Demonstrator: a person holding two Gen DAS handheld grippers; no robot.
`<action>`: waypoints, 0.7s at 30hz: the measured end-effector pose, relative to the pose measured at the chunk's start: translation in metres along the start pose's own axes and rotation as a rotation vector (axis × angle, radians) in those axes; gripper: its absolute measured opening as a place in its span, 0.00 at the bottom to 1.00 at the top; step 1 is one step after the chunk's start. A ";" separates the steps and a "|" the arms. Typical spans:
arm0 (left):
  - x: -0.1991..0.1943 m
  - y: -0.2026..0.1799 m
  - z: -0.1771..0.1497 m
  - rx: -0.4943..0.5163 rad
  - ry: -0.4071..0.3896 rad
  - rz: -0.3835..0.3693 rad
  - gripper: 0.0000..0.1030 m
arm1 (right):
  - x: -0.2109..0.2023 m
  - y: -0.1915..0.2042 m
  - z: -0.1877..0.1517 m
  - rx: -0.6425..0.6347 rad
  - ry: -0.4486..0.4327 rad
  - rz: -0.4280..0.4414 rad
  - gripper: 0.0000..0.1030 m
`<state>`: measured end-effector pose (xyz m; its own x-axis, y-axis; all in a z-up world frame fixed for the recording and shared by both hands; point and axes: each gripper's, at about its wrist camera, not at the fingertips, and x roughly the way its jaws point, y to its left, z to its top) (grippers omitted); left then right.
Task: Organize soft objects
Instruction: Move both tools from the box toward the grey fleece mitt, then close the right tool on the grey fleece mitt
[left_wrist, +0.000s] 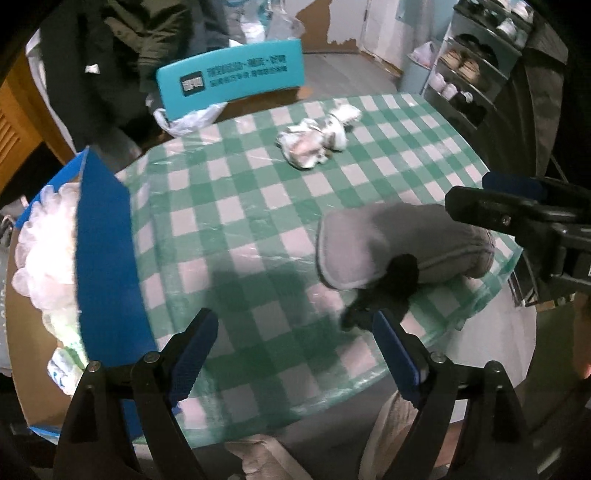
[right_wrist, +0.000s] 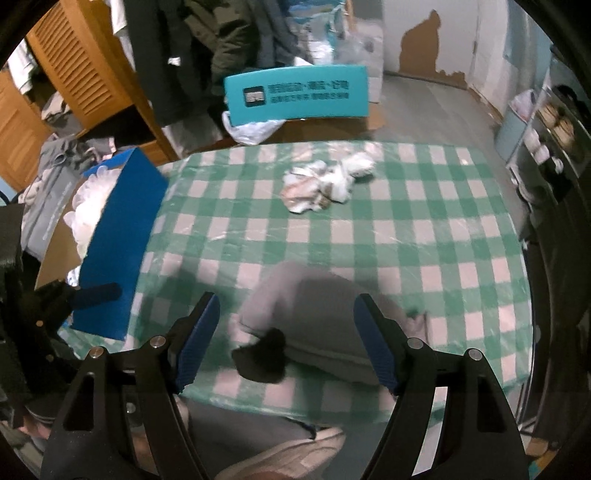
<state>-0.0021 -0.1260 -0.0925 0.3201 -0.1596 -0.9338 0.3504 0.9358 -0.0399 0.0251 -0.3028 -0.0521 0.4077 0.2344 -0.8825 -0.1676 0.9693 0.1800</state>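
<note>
Lying between the spread jaws of the right gripper, grey sock untouched; left gripper spread, sock at its 1 o'clock.

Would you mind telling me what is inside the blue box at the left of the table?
The blue box holds a heap of white, soft-looking items piled up to its rim. Its near wall hides everything lower down, so what lies beneath the heap cannot be seen.

Left gripper: black angular arms, ribbed blue pads, silver pivot screws.
Right gripper: same black frame, blue pads, silver screws.
</note>
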 end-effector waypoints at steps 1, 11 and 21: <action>0.002 -0.004 0.000 0.005 0.004 -0.001 0.85 | -0.001 -0.005 -0.002 0.007 -0.001 -0.005 0.73; 0.028 -0.042 -0.004 0.064 0.040 -0.005 0.85 | -0.006 -0.043 -0.015 0.088 -0.002 -0.028 0.73; 0.056 -0.061 0.001 0.065 0.096 -0.029 0.85 | 0.015 -0.062 -0.034 0.096 0.065 -0.053 0.73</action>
<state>-0.0045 -0.1924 -0.1417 0.2242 -0.1527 -0.9625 0.4157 0.9083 -0.0473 0.0116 -0.3623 -0.0917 0.3543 0.1807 -0.9175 -0.0596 0.9835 0.1707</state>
